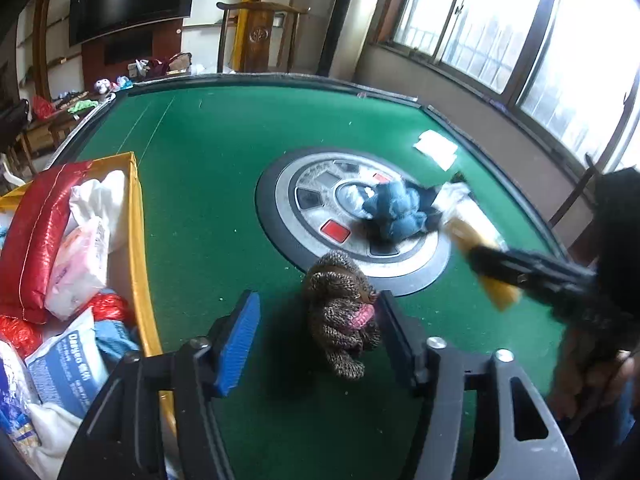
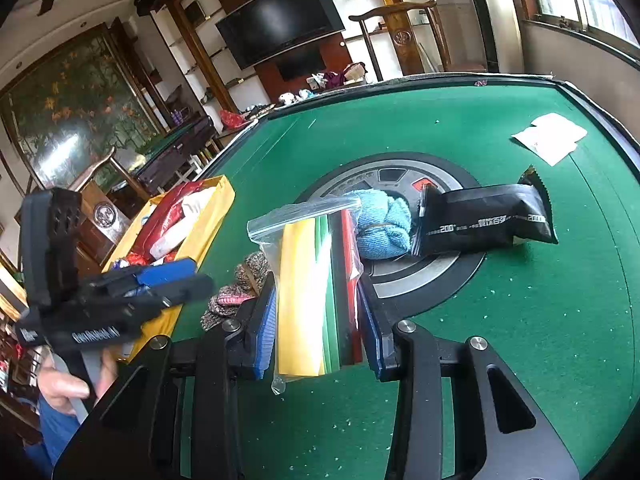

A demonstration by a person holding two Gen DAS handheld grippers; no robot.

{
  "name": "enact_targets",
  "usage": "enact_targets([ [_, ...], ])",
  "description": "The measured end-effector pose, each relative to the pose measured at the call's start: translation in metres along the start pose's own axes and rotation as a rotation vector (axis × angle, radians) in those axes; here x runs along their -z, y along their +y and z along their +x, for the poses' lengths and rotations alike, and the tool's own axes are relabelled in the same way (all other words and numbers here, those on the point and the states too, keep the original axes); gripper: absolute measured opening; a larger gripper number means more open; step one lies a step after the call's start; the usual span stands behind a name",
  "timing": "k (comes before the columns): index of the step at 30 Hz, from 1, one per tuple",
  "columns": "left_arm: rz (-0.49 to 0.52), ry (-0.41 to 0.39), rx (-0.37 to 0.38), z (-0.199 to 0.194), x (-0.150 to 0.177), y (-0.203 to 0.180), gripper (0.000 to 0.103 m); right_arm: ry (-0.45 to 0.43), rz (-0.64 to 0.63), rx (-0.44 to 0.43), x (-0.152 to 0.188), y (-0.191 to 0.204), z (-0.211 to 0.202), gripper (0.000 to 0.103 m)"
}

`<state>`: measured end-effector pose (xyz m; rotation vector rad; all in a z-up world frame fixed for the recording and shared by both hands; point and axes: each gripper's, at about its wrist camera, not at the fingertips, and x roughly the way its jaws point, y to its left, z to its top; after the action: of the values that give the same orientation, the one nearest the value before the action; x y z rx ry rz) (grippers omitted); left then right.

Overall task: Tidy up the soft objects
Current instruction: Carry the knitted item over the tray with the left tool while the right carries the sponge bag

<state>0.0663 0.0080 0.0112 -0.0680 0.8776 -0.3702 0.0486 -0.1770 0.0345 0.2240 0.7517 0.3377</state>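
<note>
Black right claw (image 2: 316, 324) tilts downward pinching a clear bag (image 2: 312, 280); left claw (image 1: 316, 336) spread.

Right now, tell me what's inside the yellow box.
The yellow box holds a red bag, white plastic bags and a blue-and-white printed packet, piled together. Anything under that pile, and the box's floor, is covered.

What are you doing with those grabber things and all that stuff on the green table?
A person is tidying soft things off a green table into a yellow box already stuffed with bags. The right gripper is squeezing a clear zip bag of coloured sheets. The left gripper is open, with a brown knitted bundle lying on the table between its fingers, not gripped. A blue knitted bundle and a black packet lie in the middle of the table.
</note>
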Motion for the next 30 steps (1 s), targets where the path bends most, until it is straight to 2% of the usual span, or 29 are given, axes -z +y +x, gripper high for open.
enact_targets([
  [5, -0.024, 0.058, 0.023, 0.032, 0.0, -0.01, 0.066, -0.009, -0.011, -0.003, -0.001, -0.001, -0.003, 0.037],
  [8, -0.003, 0.102, 0.019, 0.051, 0.005, -0.017, 0.066, -0.013, -0.019, -0.006, -0.001, -0.001, -0.005, 0.037],
  [10, -0.002, 0.096, 0.021, 0.054, 0.008, -0.02, 0.065, -0.015, -0.016, -0.007, -0.001, -0.003, -0.006, 0.037],
  [13, 0.009, 0.067, -0.007, 0.049, 0.009, -0.023, 0.048, -0.017, -0.015, -0.013, -0.001, -0.004, -0.008, 0.037],
  [20, -0.032, -0.032, -0.02, 0.016, 0.005, -0.007, 0.048, -0.029, -0.024, -0.015, 0.0, -0.002, -0.01, 0.037],
  [24, -0.066, -0.142, -0.052, -0.022, -0.002, 0.011, 0.048, -0.028, -0.043, -0.018, 0.002, 0.001, -0.007, 0.037],
  [27, -0.086, -0.209, -0.124, -0.049, -0.006, 0.03, 0.048, -0.021, -0.062, -0.036, 0.005, 0.01, -0.004, 0.037],
  [30, -0.123, -0.237, -0.184, -0.068, -0.008, 0.06, 0.048, -0.001, -0.076, -0.07, 0.009, 0.023, 0.004, 0.037],
])
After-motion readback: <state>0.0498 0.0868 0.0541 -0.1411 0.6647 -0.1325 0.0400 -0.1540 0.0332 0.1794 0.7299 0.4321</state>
